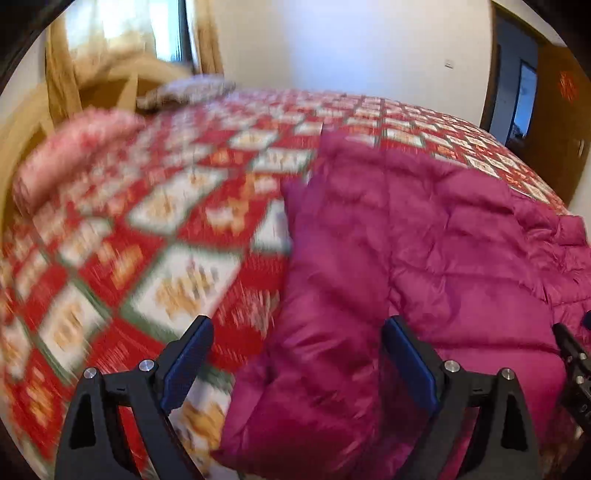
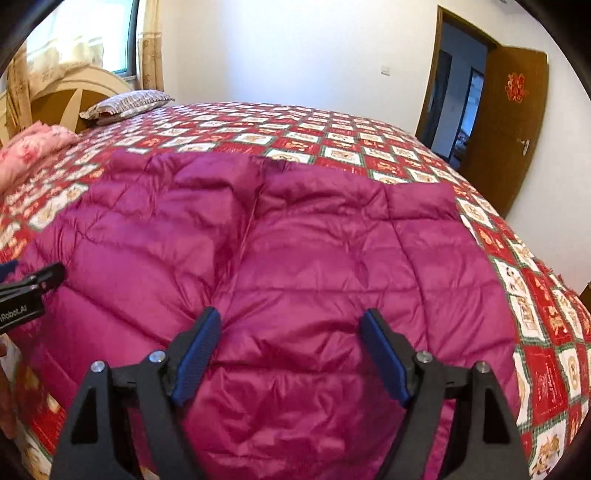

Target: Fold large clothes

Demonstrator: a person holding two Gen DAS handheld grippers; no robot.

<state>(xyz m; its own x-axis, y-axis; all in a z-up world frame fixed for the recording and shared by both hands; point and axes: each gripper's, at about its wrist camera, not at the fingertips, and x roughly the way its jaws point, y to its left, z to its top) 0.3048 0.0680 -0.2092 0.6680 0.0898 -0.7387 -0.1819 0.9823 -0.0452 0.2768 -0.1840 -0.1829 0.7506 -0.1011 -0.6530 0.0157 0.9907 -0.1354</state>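
Your magenta puffer jacket (image 2: 280, 251) lies flat along the bed's (image 2: 369, 144) near edge. The left gripper (image 1: 297, 354) and right gripper (image 2: 291, 350) both gape wide and hold nothing. You look to be between folds, so next grip an outer edge and carry it across.

A bedroom with a wide bed, white walls and daylight from a far-left window.

A red, white and green checked bedspread (image 2: 369, 147) covers the bed. At the far left stand an arched wooden headboard (image 2: 70, 99), a striped grey pillow (image 2: 129, 103) and a folded pink quilt (image 2: 33, 147). Beige curtains (image 2: 151, 44) frame the bright window (image 2: 85, 33). On the right, a brown wooden door (image 2: 513, 122) stands open, bearing a red paper decoration (image 2: 516, 86). A small white wall switch (image 2: 385, 69) sits on the far wall.
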